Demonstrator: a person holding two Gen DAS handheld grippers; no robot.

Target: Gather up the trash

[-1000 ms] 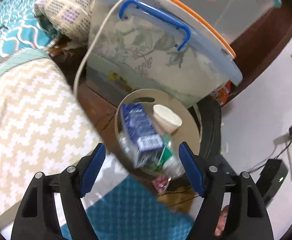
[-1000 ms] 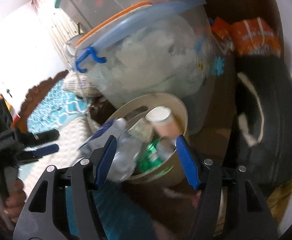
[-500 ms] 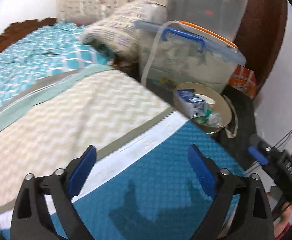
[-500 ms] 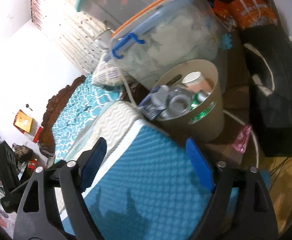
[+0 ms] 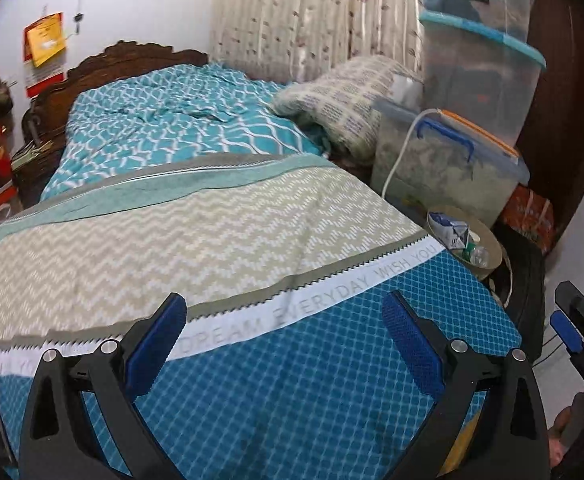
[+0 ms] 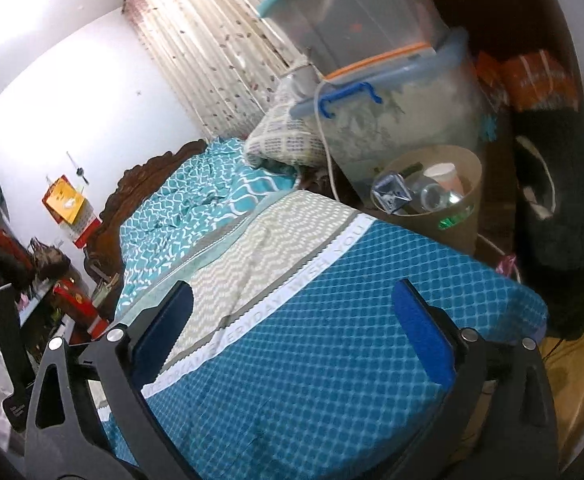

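Note:
A tan round trash bin [image 5: 492, 246] [image 6: 466, 208] stands on the floor beside the bed's far right corner. It holds a blue carton [image 5: 450, 230] [image 6: 390, 194], a paper cup [image 6: 446, 176], a clear bottle [image 6: 428, 194] and green wrapping. My left gripper [image 5: 282, 340] is open and empty above the blue part of the bedspread. My right gripper [image 6: 292, 322] is open and empty over the same bedspread; its blue-padded tip also shows at the right edge of the left wrist view [image 5: 568, 330].
The bed [image 5: 196, 232] has a blue, beige and teal cover and a patterned pillow [image 5: 348, 100]. Stacked clear storage boxes [image 5: 476, 60] [image 6: 396, 92] stand behind the bin. A black bag [image 6: 560, 216] and orange packets [image 6: 532, 80] lie to its right. Cluttered shelves [image 6: 20, 280] stand left.
Both grippers have pulled back and up from the bin to over the bed. The bin, close between the fingers a second ago, is now small and far. Both stay open and empty.

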